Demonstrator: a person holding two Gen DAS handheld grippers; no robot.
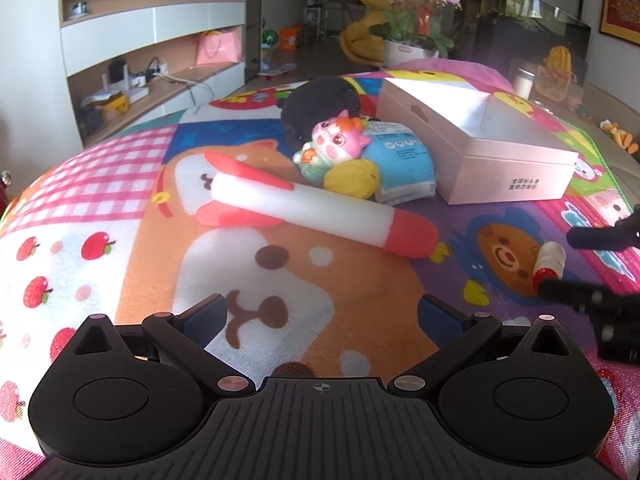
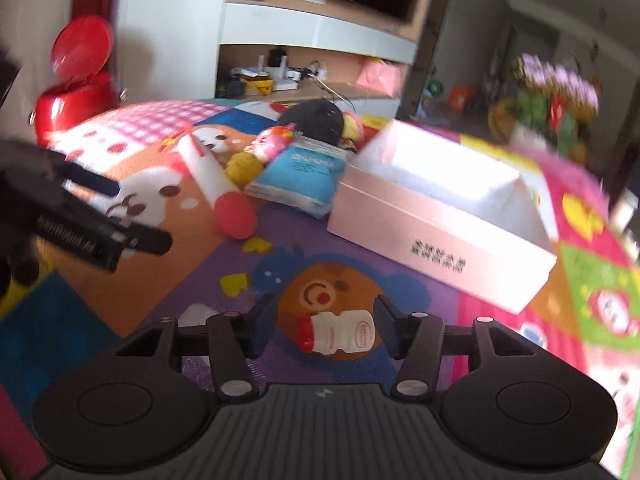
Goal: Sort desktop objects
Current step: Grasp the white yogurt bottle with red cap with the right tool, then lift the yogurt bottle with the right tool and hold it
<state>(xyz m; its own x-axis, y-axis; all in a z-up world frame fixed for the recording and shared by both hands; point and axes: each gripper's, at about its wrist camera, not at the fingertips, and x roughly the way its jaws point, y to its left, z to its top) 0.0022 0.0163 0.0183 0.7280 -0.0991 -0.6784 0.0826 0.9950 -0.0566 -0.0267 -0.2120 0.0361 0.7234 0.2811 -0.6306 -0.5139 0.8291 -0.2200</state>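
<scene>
Right claw (image 2: 324, 332) straddled small white bottle (image 2: 340, 336), red cap pointing left, bottom against right pad; firm grasp impossible to tell. Label too small to read. Beyond, far right: open pink box (image 2: 436, 236), blurred dark print on near wall. Left claw (image 1: 320, 316) released, empty.

Bare play mat (image 1: 132, 216) lies open at the near left. Beyond it, a long plush marker (image 1: 316, 212), a toy pile (image 1: 340, 148) and an open pink box (image 1: 508, 168) block the far side.
</scene>
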